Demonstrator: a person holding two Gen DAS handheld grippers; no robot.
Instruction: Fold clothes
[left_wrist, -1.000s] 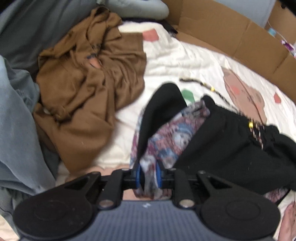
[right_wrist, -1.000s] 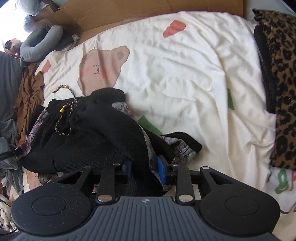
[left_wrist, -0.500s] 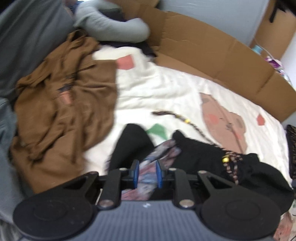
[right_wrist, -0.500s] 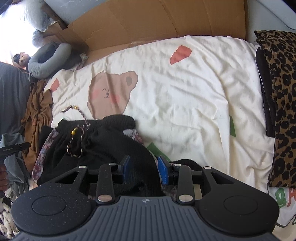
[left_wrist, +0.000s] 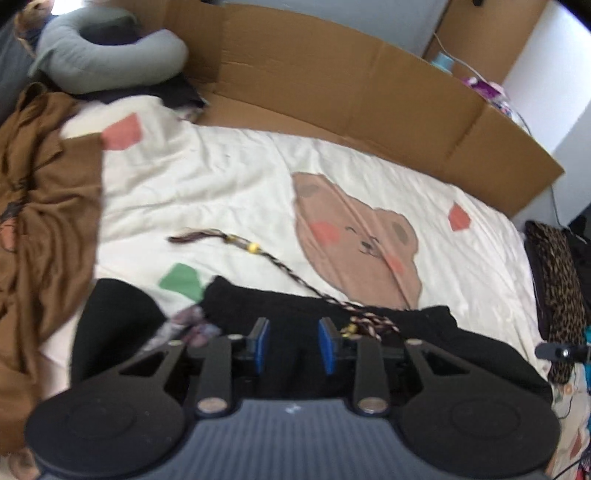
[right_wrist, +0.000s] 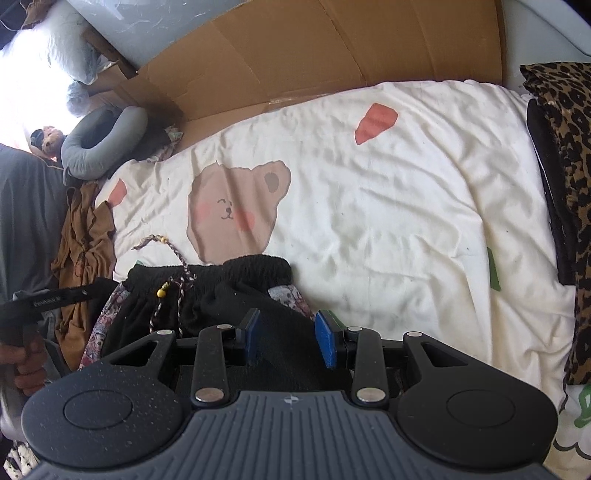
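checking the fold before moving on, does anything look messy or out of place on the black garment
Yes: the braided drawstring trails loose across the white bedsheet instead of sitting tucked at the black garment, and patterned lining pokes out at its edges.

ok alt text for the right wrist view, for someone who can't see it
The right gripper, jaws open, hovers over a black garment with a braided drawstring, lying on a cream bear-print bedsheet. A leopard-print cloth lies at the right, cardboard behind.
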